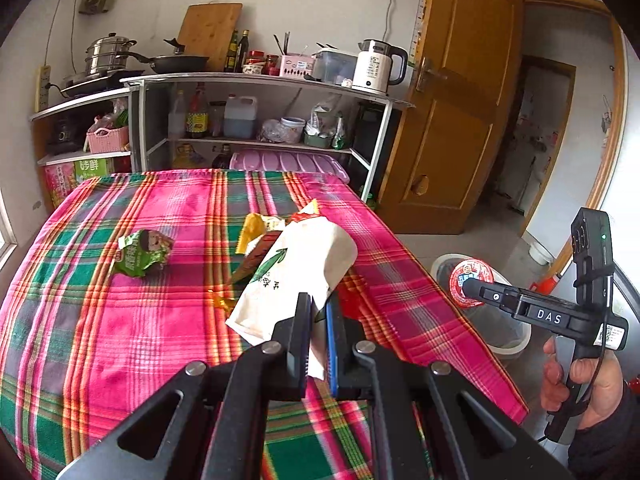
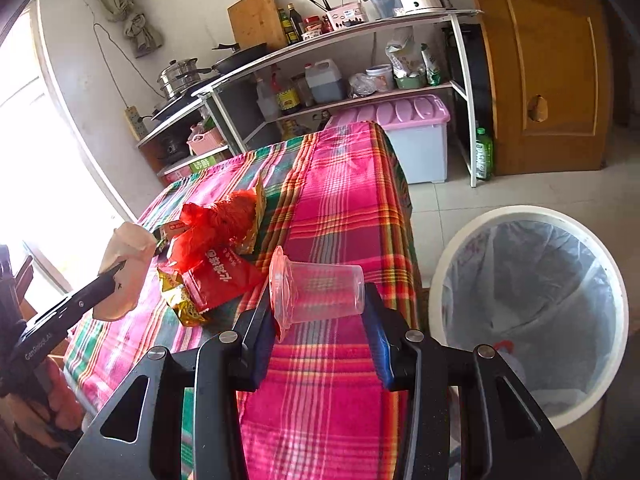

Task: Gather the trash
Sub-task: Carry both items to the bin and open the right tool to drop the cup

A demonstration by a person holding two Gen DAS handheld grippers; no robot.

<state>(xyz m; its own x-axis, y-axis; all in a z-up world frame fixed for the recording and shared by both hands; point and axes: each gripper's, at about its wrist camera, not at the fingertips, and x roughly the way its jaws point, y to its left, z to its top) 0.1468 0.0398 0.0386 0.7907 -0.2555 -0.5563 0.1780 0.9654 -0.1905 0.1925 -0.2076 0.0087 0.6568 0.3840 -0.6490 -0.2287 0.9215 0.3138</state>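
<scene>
Left wrist view: close above plaid table (image 1: pixel 120 320), angled down toward shelving (image 1: pixel 256 80). Right wrist view: table's right edge, angled down, bin (image 2: pixel 532 216) alongside, probably nearer. Shared: table (image 2: pixel 340 200), shelving (image 2: pixel 360 28).

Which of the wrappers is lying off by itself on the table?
The green snack wrapper; it sits alone toward the window side, apart from the red and yellow wrappers heaped together.

A pink, green and orange plaid tablecloth (image 1: pixel 120 320), a white green-printed wrapper (image 1: pixel 296 276), a white bin (image 2: pixel 460 248).
</scene>
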